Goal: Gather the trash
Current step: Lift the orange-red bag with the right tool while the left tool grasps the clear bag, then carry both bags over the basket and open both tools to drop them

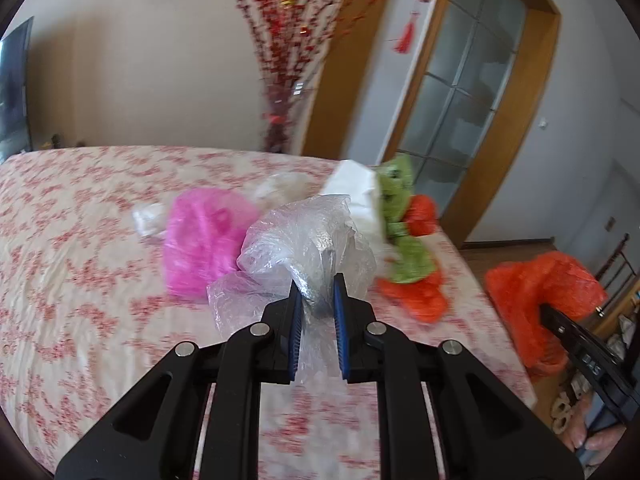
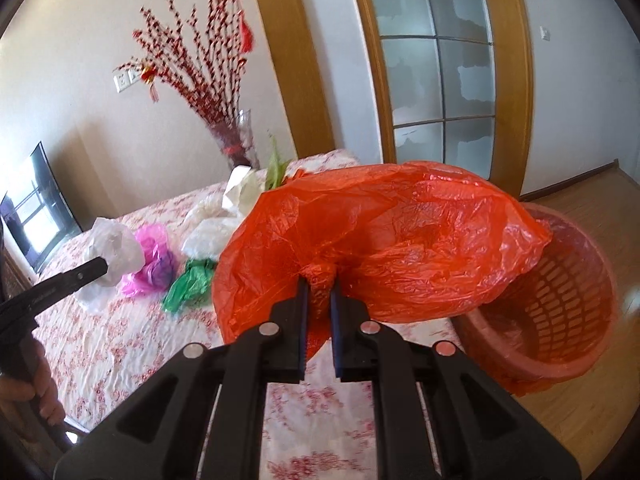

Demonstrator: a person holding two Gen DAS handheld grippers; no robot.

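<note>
A crumpled clear plastic bag (image 1: 304, 240) is clamped between the blue pads of the left gripper (image 1: 317, 296) and is held above the bed (image 1: 80, 240), which is covered with a red-and-white floral sheet. In the right wrist view the same bag is seen as a whitish bundle at the tip of the left gripper, over the near left part of the bed.

An orange plastic bag (image 2: 384, 248) is pinched at a gathered fold by the right gripper (image 2: 319, 292), whose jaws are closed on it. The bag is billowed out wide and partly overlaps the rim of a red slotted laundry basket (image 2: 560, 300) that is seen tilted beside the bed, over the wooden floor (image 2: 580, 420).

More trash is spread on the bed: a pink plastic bag (image 1: 204, 240), a light green bag (image 1: 404, 256) lying against another orange piece (image 1: 416, 296), a white packet (image 1: 356, 196) and pale translucent bags (image 1: 280, 188) behind. A vase of red-berried branches (image 2: 236, 140) is seen beyond the bed, next to a wood-framed glazed door (image 2: 436, 60).
</note>
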